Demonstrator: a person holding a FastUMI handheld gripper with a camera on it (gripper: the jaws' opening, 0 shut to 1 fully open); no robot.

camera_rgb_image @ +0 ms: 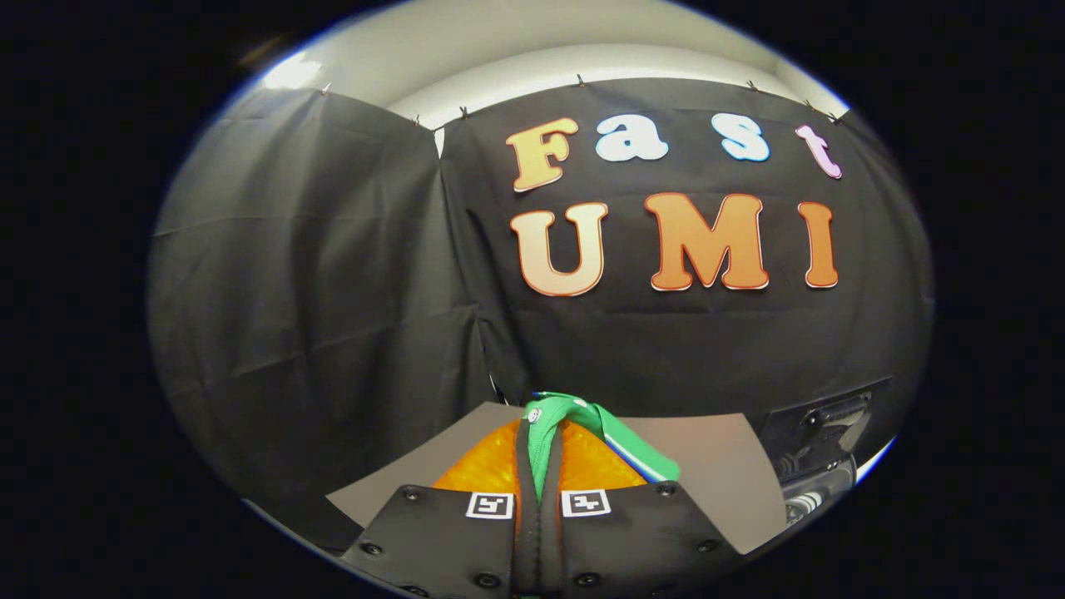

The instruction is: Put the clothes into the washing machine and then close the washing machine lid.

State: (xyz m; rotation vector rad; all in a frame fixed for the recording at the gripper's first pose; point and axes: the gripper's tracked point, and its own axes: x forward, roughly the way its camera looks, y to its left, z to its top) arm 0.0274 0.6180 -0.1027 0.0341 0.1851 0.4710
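the hand-held gripper (539, 466) points forward from the near side of the scene, its two fingers (522, 466) pressed close together with a strip of green clothing (545, 453) pinched in the narrow slot between them. the green garment (616, 437) bunches up at the fingertips, shows a small white tag or button near its top, and drapes away to the right of the fingers in a folded band with a pale edge. on the gripper body, just behind the fingers, sit two small square black-and-white markers (489, 504), one on each side of the slot.

directly beyond the fingers, and partly hidden by them, is an orange textured surface (491, 466) with a dimpled, glossy look; what it belongs to cannot be told. it rests against a flat grey tabletop (707, 466) that spreads out to the left and right behind the gripper.

to the far right, near the tabletop's edge, stands a dark piece of equipment (819, 433) with a blocky black housing and some metal parts lower down; its details are too small to make out.

black cloth (316, 274) hangs as the booth wall across the whole far side, creased and pinned along its top edge, with a pale ceiling (499, 50) above it.
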